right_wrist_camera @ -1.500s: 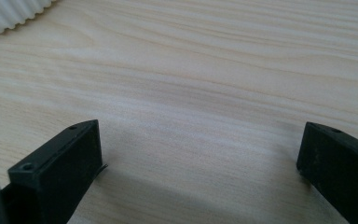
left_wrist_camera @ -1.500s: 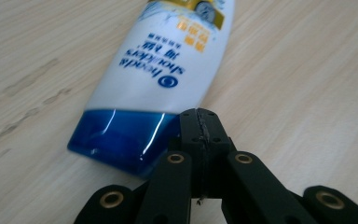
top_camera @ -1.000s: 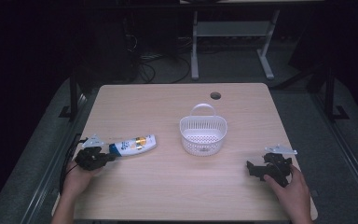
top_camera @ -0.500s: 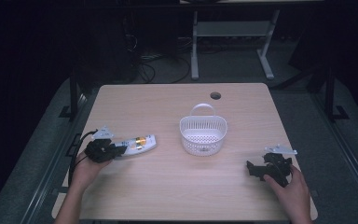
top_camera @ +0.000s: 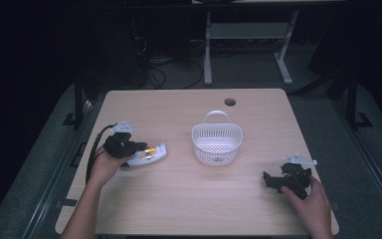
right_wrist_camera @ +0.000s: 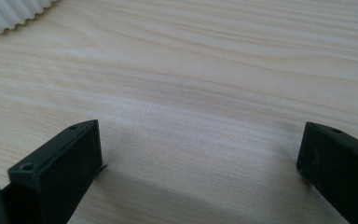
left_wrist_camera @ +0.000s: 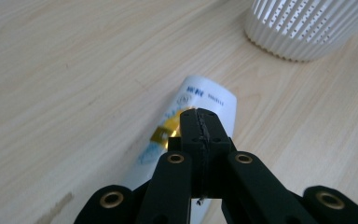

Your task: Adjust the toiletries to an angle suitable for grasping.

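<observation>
A white tube with blue print and a gold band (top_camera: 149,154) lies on the wooden table (top_camera: 179,199) at the left. In the left gripper view the tube (left_wrist_camera: 205,95) runs out from under the jaws. My left gripper (top_camera: 140,146) hovers right over it, jaws pressed together with nothing between them (left_wrist_camera: 199,116). A white slatted basket with a handle (top_camera: 217,142) stands at the table's middle. At the right front, my right gripper (top_camera: 268,178) rests low over the table, open, with bare wood between its jaws (right_wrist_camera: 200,154).
The basket's ribbed wall (left_wrist_camera: 303,28) is close ahead of the left gripper, and its edge (right_wrist_camera: 9,14) shows at the top left of the right gripper view. A cable hole (top_camera: 230,102) sits near the table's far edge. Dark floor and a desk frame lie beyond.
My left gripper has moved forward and right from the table's left edge until it hangs over the tube. The right gripper has stayed put.
</observation>
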The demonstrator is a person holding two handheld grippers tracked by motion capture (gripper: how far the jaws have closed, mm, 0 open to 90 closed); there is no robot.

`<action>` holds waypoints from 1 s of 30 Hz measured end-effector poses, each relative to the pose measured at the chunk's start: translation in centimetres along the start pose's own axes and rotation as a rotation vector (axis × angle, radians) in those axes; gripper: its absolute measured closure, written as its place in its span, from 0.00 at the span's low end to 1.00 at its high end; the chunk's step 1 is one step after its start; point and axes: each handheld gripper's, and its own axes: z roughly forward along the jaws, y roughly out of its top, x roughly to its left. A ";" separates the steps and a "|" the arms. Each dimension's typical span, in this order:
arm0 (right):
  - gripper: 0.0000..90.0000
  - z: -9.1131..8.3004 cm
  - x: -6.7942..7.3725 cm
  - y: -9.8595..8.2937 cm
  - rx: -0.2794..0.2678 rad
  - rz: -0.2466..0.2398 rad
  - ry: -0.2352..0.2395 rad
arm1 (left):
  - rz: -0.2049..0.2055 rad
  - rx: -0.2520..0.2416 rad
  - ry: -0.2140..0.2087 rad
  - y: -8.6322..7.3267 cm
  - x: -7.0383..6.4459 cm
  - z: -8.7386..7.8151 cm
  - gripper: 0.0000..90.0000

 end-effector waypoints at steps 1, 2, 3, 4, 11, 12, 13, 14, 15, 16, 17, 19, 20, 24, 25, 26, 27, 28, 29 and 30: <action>0.00 0.0 0.0 0.0 0.000 0.000 0.000 | 0.001 -0.002 -0.002 0.3 0.1 0.1 1.00; 0.00 0.0 0.0 0.0 0.000 0.000 0.000 | 0.006 -0.004 -0.008 1.0 0.2 0.4 1.00; 0.00 0.0 0.0 0.0 0.000 0.000 0.000 | 0.006 -0.004 -0.008 1.0 0.2 0.4 1.00; 0.00 0.0 0.0 0.0 0.000 0.000 0.001 | 0.007 -0.002 -0.013 1.5 0.4 0.9 1.00; 0.00 0.0 0.0 0.0 0.001 0.000 0.002 | 0.001 0.008 -0.031 3.1 0.7 3.2 1.00; 0.00 0.0 0.0 0.0 0.001 0.000 0.002 | 0.005 0.021 -0.030 3.2 0.7 3.6 1.00; 0.00 0.0 0.0 0.0 0.001 0.000 0.002 | 0.005 0.021 -0.030 3.2 0.7 3.6 1.00; 0.00 0.0 0.0 0.0 0.001 0.000 0.002 | 0.004 0.041 -0.025 3.3 0.9 4.4 1.00; 0.00 0.0 0.0 0.0 0.001 0.000 0.001 | -0.002 0.046 -0.020 3.4 1.0 4.8 1.00; 0.00 0.0 0.0 0.0 0.001 0.000 0.002 | -0.006 0.053 -0.020 3.4 1.1 5.2 1.00; 0.00 0.0 0.0 0.0 0.001 0.000 0.002 | -0.006 0.053 -0.020 3.4 1.1 5.2 1.00; 0.00 0.0 0.0 0.0 0.001 0.000 0.002 | -0.005 0.065 -0.014 3.5 1.2 5.8 1.00; 0.00 0.0 0.0 0.0 0.001 0.000 0.002 | -0.011 0.075 -0.018 3.4 1.3 6.3 1.00; 0.00 0.0 0.0 0.0 0.001 -0.001 0.002 | -0.018 0.097 -0.018 3.3 1.5 7.2 1.00; 0.00 0.0 0.0 0.0 0.001 -0.001 0.002 | -0.018 0.097 -0.018 3.3 1.5 7.2 1.00; 0.00 0.0 0.0 0.0 0.002 -0.001 0.002 | -0.021 0.101 -0.019 3.2 1.4 7.3 1.00; 0.00 0.0 0.0 0.0 0.002 -0.001 0.002 | -0.021 0.101 -0.019 3.2 1.4 7.3 1.00; 0.00 0.0 0.0 0.0 0.001 -0.001 0.002 | -0.017 0.104 -0.020 3.2 1.4 7.3 1.00; 0.00 0.0 0.0 0.0 0.001 -0.001 0.002 | -0.016 0.107 -0.023 3.3 1.3 7.3 1.00; 0.00 0.0 0.0 0.0 0.001 -0.001 0.002 | -0.011 0.114 -0.023 3.3 1.1 7.4 1.00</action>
